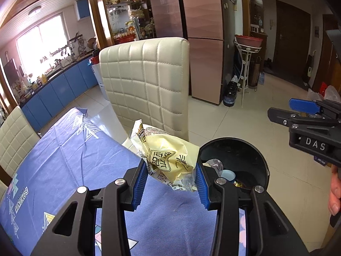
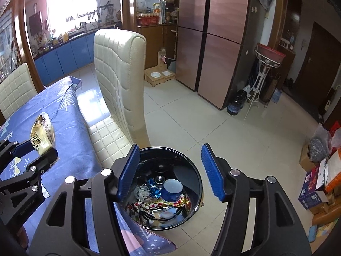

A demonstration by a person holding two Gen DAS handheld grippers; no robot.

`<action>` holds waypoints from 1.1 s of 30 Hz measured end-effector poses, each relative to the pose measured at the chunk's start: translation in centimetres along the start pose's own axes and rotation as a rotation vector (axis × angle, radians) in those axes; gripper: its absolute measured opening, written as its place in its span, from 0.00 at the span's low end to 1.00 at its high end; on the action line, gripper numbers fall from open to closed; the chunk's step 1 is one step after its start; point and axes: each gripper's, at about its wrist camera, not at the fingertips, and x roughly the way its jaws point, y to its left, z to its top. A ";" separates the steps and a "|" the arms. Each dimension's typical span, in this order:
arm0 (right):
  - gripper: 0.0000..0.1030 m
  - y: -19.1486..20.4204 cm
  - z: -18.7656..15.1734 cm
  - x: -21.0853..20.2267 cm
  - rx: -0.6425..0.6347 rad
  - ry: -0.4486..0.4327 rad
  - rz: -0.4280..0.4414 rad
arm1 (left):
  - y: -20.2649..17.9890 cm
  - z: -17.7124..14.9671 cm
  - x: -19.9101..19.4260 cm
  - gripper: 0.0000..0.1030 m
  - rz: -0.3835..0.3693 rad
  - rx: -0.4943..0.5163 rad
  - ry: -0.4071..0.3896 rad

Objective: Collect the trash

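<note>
1. over the edge of the blue-clothed bench (image 1: 64, 160), the left tool (image 1: 170, 183) is clamped on a crumpled yellow snack wrapper (image 1: 168, 155).
2. the wrapper hangs in the air beside the black bin (image 2: 170, 194) on the floor.
3. above that bin, the right tool (image 2: 170, 172) stands wide apart, holding nothing.
4. inside the bin lie a blue cup (image 2: 171, 189) and bright foil scraps (image 2: 149, 207).
</note>
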 end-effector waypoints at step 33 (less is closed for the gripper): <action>0.67 -5.9 -3.2 -1.6 0.133 0.036 -0.120 | -6.2 2.4 1.4 0.82 -0.170 0.035 0.026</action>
